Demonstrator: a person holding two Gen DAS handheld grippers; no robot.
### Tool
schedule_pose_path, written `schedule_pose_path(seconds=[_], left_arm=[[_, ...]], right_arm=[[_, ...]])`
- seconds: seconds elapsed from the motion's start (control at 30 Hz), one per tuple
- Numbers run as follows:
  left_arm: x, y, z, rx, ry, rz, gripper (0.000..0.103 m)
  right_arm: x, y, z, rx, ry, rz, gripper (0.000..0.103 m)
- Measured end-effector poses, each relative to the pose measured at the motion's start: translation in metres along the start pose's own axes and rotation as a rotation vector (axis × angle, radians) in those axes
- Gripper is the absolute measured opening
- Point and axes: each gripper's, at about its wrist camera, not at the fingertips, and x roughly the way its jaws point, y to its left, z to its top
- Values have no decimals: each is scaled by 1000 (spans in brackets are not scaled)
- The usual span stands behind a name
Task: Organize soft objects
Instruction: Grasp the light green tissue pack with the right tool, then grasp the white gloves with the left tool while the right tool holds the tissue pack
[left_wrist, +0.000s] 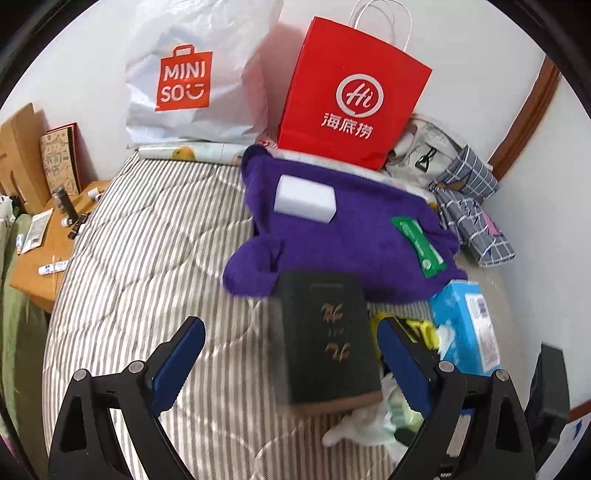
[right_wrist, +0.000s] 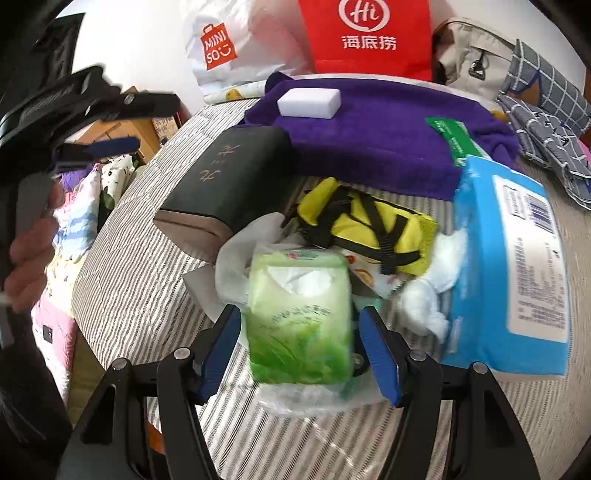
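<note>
My left gripper is open wide over a striped bed. A dark box with gold characters lies between its blue fingers, near the right one and untouched. My right gripper is open around a green tissue pack, with a narrow gap at each pad. The pack rests on crumpled white tissue. Beyond it lie a yellow pouch with black straps, a blue tissue pack and a purple towel. A white sponge sits on the towel.
A red paper bag and a white shopping bag stand against the wall behind the towel. Checked cloth is heaped at the right. A wooden side table with small items borders the bed's left edge. A hand holds the left gripper.
</note>
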Motion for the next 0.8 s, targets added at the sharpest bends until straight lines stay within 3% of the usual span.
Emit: schedule_pose_path(seconds=[0.07, 0.1, 0.47, 0.67, 0.8], left_arm=[[-2, 2, -7, 2, 4, 15, 94], [-2, 3, -10, 0, 7, 17, 94], [-2, -7, -50, 17, 45, 10, 94], [7, -22, -71, 26, 84, -47, 94], [11, -41, -80, 53, 91, -44, 94]], right_arm=[[5, 7, 0, -34, -16, -35, 61], [8, 9, 0, -50, -10, -70, 47], [-46, -2, -19, -26, -138, -45, 47], [-64, -22, -46, 4, -144, -54, 47], [-64, -36, -62, 27, -128, -66, 47]])
